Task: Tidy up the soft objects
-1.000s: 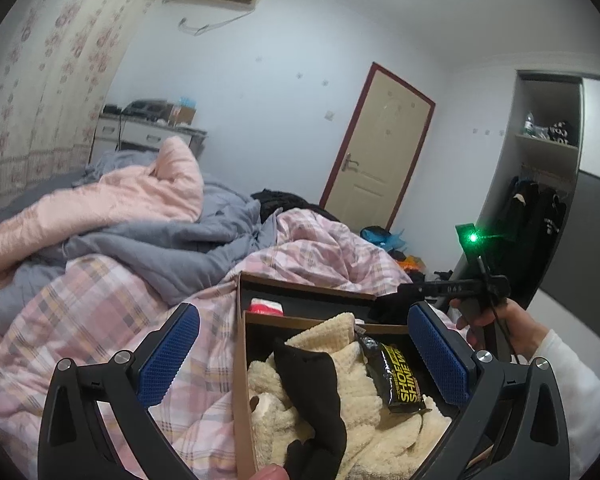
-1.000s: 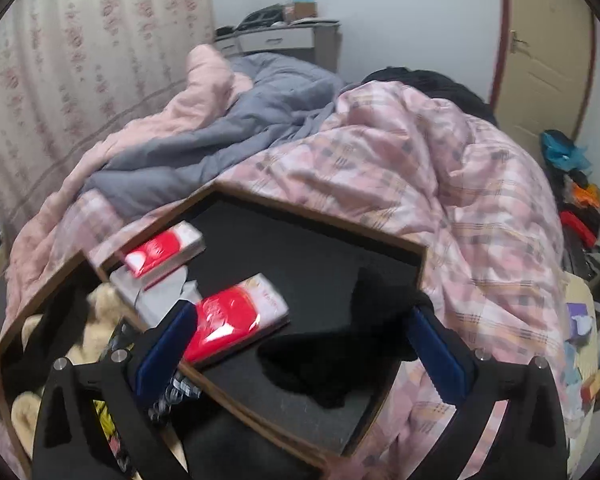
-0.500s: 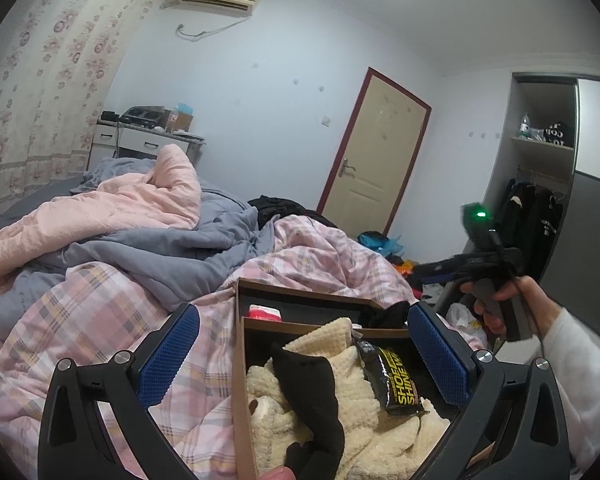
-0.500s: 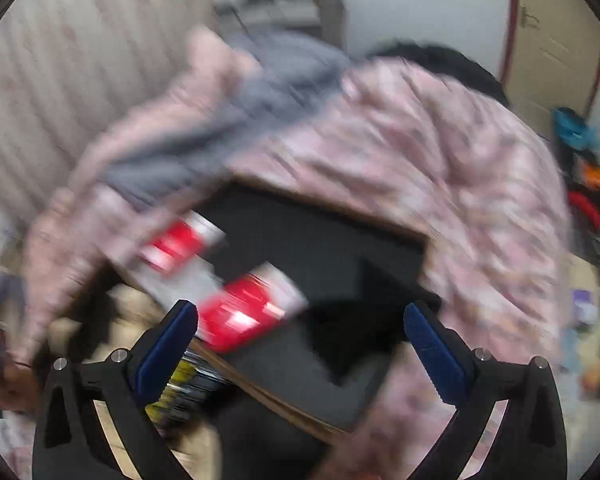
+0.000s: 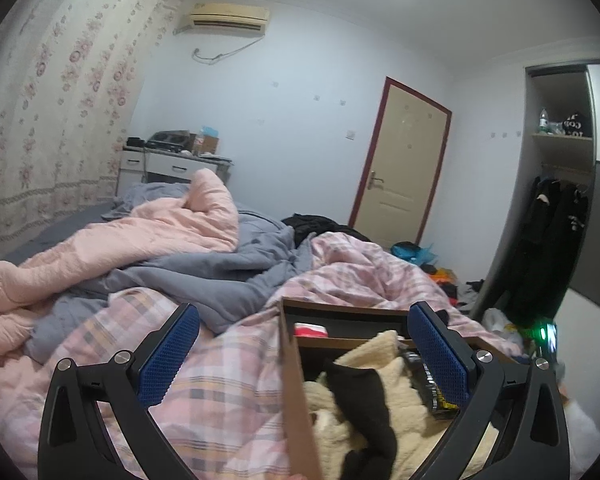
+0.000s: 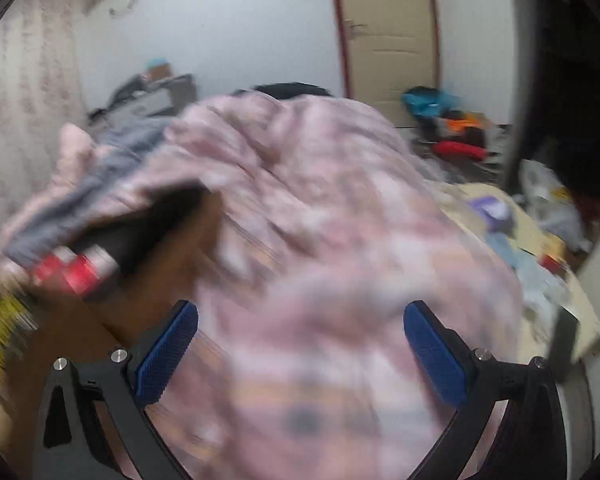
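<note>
Fluffy cream cloth fills the near part of a brown box on the bed, with a black sock lying across it. A red pack sits in the far part. The left hand-held gripper is wide open over the box and the checked blanket. The right hand-held gripper is wide open too, holding nothing; its view is very blurry.

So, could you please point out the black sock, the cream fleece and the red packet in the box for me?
black sock (image 5: 364,396), left wrist view, middle of its leg.
cream fleece (image 5: 404,404), left wrist view, fluffy middle.
red packet (image 5: 310,330), left wrist view, its visible top.
</note>
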A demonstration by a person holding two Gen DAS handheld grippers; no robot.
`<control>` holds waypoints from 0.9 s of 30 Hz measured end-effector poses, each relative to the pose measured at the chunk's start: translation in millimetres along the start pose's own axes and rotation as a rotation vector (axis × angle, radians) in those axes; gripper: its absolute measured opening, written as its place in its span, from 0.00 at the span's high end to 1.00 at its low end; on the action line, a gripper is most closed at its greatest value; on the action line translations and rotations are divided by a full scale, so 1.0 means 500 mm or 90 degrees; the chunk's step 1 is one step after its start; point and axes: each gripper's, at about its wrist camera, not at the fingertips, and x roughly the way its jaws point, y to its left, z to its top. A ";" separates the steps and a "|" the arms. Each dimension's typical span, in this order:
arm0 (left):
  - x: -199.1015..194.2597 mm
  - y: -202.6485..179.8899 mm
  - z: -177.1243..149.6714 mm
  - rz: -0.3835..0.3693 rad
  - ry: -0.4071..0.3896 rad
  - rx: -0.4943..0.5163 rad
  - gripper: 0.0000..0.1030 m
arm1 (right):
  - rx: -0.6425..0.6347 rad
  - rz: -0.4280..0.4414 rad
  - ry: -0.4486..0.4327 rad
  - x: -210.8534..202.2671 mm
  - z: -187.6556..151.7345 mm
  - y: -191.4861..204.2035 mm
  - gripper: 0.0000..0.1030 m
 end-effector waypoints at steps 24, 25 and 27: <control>0.080 0.259 -0.038 0.302 0.042 0.023 0.00 | -0.149 -0.216 0.129 0.058 -0.076 0.078 0.01; 0.093 0.286 -0.044 0.346 0.054 0.041 0.00 | -0.150 -0.216 0.130 0.057 -0.075 0.076 0.01; 0.128 0.342 -0.064 0.410 0.107 0.052 0.00 | -0.148 -0.213 0.130 0.058 -0.071 0.070 0.01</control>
